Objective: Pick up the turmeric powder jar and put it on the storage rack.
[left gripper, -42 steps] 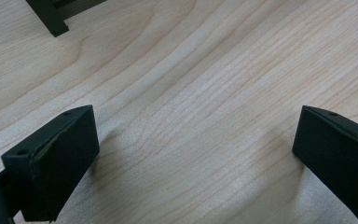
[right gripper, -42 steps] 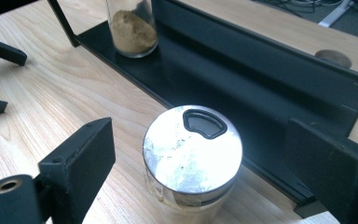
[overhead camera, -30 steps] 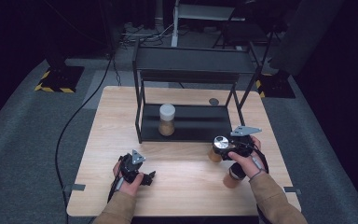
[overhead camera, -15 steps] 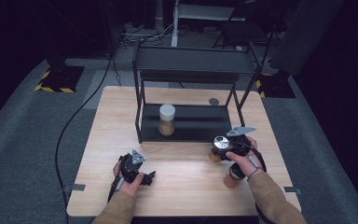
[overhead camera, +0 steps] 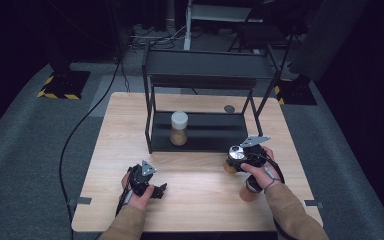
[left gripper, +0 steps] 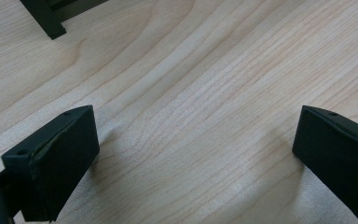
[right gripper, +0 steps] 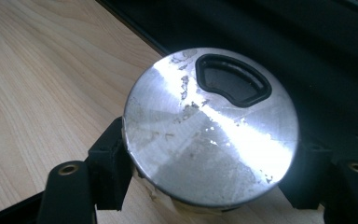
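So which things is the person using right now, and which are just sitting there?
Being used:
- right tool, shut on the silver-lidded jar
- black rack, right beside that jar

Just sitting there:
- white-lidded jar on the rack
- third jar by the right wrist
- left tool, open

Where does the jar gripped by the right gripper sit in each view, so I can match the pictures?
High view: the gripped jar is right of centre on the table, under the right gripper, just in front of the black rack.
Left gripper view: wood between open jaws, with a rack foot at top left.
Right gripper view: its silver lid is central, clamped between the jaws.
Shared landmark: the black rack.
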